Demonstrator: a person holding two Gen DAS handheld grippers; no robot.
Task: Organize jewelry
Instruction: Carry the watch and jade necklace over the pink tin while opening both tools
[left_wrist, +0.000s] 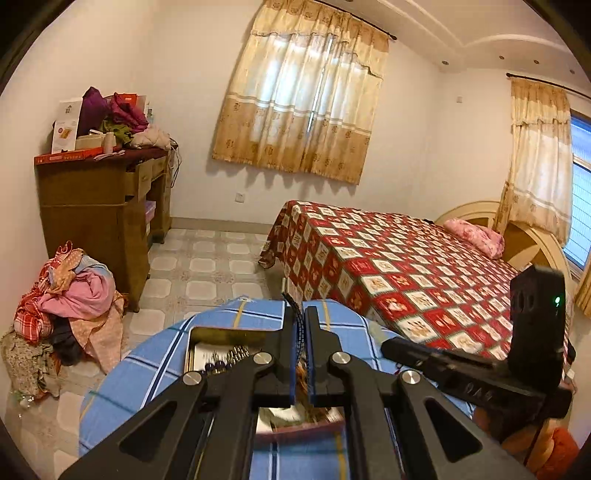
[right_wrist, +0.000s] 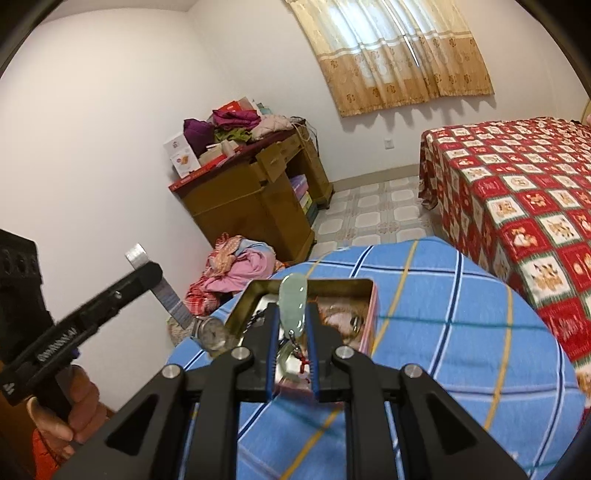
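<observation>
Right gripper (right_wrist: 292, 314), jaws clamping a jade pendant (right_wrist: 293, 303), hovers over the tin (right_wrist: 364, 284); lowering it inside likely comes next. Left gripper (left_wrist: 302, 325) jaws clenched, apparently empty, at the tin's 3 o'clock.

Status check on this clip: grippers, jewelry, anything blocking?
Right gripper shut on jade pendant above tin box. Left gripper shut on a watch. Nothing blocking.

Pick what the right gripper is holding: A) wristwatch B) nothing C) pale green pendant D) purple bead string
C: in the right wrist view the right gripper is shut on the pale green pendant, held above the open tin; the wristwatch sits apart by the tin's left side.
</observation>
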